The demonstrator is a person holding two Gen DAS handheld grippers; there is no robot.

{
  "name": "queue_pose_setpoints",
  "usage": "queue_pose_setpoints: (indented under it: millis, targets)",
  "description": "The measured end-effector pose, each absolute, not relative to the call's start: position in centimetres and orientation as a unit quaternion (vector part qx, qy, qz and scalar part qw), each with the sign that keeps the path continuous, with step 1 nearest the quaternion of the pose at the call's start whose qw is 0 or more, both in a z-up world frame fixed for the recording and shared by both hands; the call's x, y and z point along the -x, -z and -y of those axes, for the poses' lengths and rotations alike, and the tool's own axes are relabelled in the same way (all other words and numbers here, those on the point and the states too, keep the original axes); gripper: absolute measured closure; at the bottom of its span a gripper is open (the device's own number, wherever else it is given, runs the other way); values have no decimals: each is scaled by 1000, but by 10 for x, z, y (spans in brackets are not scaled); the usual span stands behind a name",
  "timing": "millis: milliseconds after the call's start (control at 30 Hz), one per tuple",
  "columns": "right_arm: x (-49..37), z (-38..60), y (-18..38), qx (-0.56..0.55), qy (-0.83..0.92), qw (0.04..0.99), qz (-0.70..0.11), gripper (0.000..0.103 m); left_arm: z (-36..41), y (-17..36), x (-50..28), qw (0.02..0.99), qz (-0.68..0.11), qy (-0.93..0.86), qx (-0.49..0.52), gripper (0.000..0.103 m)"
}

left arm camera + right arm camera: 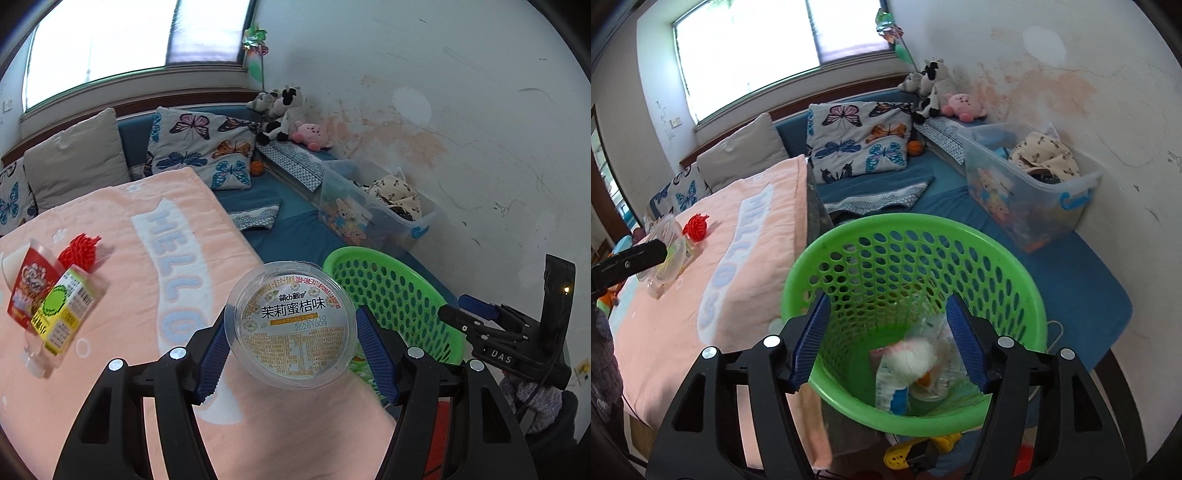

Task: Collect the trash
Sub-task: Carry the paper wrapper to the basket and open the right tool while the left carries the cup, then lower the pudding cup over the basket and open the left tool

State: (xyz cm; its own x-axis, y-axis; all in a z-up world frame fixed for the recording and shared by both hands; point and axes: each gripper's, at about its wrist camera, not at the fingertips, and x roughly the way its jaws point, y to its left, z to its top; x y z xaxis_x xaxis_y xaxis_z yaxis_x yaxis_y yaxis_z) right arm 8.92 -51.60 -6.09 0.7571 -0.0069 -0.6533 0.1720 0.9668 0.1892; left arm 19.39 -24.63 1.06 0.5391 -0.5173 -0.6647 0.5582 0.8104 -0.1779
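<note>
My left gripper (291, 347) is shut on a clear plastic jelly cup (293, 325) with a white and yellow label, held above the table's right edge, just left of the green perforated basket (391, 291). My right gripper (886, 339) is open and empty, over the basket (908, 266), which holds wrappers and a white wad (912, 362). On the pink "HELLO" towel lie a red packet (27, 291), a clear bottle with yellow label (61, 317) and a red foam net (79, 251). The right gripper (517, 332) shows at the right of the left wrist view.
The towel-covered table (746, 266) stands left of the basket. A blue sofa (960, 206) with butterfly cushions (860, 136), plush toys and a clear storage bin (1030, 184) lies behind. A yellow slipper (916, 450) is on the floor under the basket.
</note>
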Motion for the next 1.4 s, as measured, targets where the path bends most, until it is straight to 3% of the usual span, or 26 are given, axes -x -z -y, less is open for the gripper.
queue_pose_setpoints:
  millis: [633, 1400]
  targets:
    - [-50, 537, 53, -135, 65, 936, -319, 25, 337, 4, -196, 849, -383, 355, -78, 39]
    - [-29, 551, 56, -156, 82, 934, -310, 24, 387, 27, -191, 819, -411, 392, -90, 35]
